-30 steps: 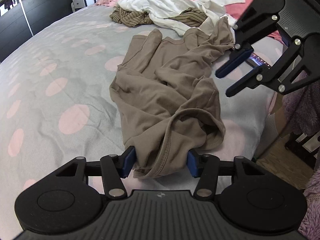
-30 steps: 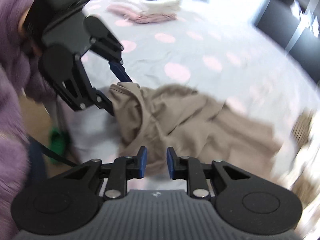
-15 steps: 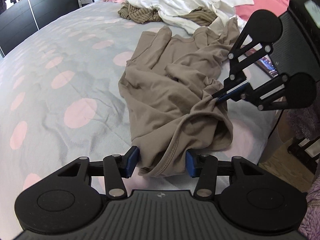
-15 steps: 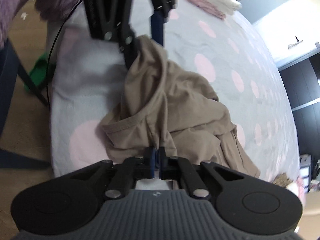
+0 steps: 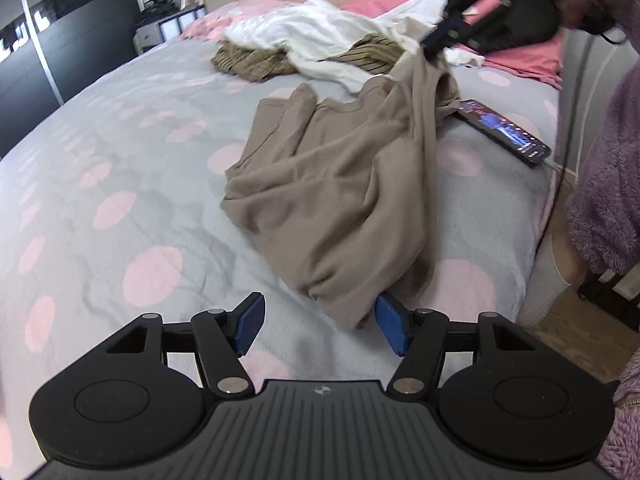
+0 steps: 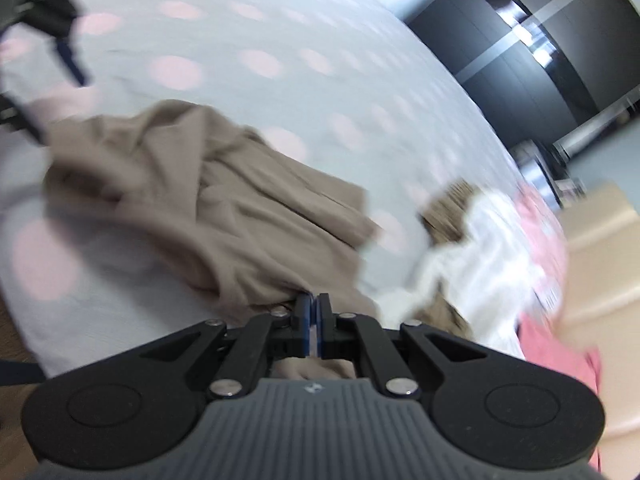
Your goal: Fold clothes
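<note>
A crumpled tan garment point(image 5: 332, 184) lies on the grey bedspread with pink dots point(image 5: 120, 168). My left gripper point(image 5: 320, 326) is at its near end and its jaws are opening. The hem sits between them beside the right pad point(image 5: 392, 330), and neither pad presses on it. My right gripper point(image 6: 313, 320) is shut on a fold of the tan garment point(image 6: 224, 216). In the left wrist view the right gripper point(image 5: 436, 40) holds that fold raised at the far end, so the cloth is drawn out between the two ends.
A heap of white and striped clothes point(image 5: 320, 44) and pink pillows point(image 5: 520, 56) lie at the head of the bed. A lit phone point(image 5: 504, 132) rests near the bed's right edge. A person's purple fuzzy sleeve point(image 5: 608, 200) is on the right; dark wardrobes point(image 5: 40, 48) stand on the left.
The right gripper closed on a fold of the garment and carried it up and away towards the pillows. The left jaws widened and let go of the hem.
</note>
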{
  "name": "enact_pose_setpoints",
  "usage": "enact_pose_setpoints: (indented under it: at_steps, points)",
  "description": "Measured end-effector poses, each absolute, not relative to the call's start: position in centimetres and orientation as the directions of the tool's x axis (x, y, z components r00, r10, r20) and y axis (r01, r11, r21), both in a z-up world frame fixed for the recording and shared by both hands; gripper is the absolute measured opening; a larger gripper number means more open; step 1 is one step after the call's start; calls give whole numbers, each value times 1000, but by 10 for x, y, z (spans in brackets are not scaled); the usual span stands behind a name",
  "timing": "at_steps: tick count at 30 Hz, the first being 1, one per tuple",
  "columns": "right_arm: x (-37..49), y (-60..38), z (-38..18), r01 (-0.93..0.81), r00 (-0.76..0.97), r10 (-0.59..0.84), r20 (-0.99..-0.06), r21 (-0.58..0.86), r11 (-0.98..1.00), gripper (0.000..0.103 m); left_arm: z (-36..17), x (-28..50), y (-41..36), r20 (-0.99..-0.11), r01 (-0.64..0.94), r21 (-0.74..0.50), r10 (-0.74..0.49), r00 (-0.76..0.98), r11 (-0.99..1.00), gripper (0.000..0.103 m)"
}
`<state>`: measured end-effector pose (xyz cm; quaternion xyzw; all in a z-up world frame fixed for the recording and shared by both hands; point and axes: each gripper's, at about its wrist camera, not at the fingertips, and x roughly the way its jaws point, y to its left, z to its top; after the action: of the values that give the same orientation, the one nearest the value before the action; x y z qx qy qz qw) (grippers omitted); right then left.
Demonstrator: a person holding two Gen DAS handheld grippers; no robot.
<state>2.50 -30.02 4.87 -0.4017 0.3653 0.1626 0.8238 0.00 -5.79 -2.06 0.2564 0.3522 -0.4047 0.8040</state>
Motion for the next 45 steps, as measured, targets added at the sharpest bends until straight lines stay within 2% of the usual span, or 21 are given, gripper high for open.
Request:
enact_pose_setpoints:
  at_steps: [4,11,14,16,18,23,28,35,42,45]
  points:
    - [45,-328,49,-462,705,-103,-702,-564,684,3,-23,-10,-71,-754,866,178,-501,425,468,59]
    - [68,-343,49,-416,716,-87,-692,-524,743,3,-38,-26,-118,-758,877,301,-464,458,374,58]
    - [70,-343,49,-419,716,-81,-694,-519,745,3,-48,-23,-134,-779,869,320,-417,468,378,29]
    - [68,-343,49,-420,716,-80,-693,-520,744,3,-45,-14,-134,-788,866,280,-416,454,414,24]
    - [66,-344,49,-419,716,-80,-693,-519,745,3,-39,-8,-131,-789,860,256,-418,450,442,15]
    - [61,-344,46,-417,711,-86,-698,-516,748,3,-28,-1,-122,-801,847,242,-395,449,473,5]
    - [55,-335,54,-407,736,-75,-673,-527,746,3,-3,-1,-106,-775,819,274,-387,499,504,3]
    - [44,-314,81,-403,787,-17,-617,-534,744,3,65,9,-49,-714,734,237,-398,576,636,1]
    - [33,-289,120,-472,796,170,-581,-421,774,3,160,14,30,-610,582,201,-364,704,788,0]
    - [34,-278,126,-501,788,220,-575,-391,772,3,178,18,50,-607,546,178,-345,716,819,0]
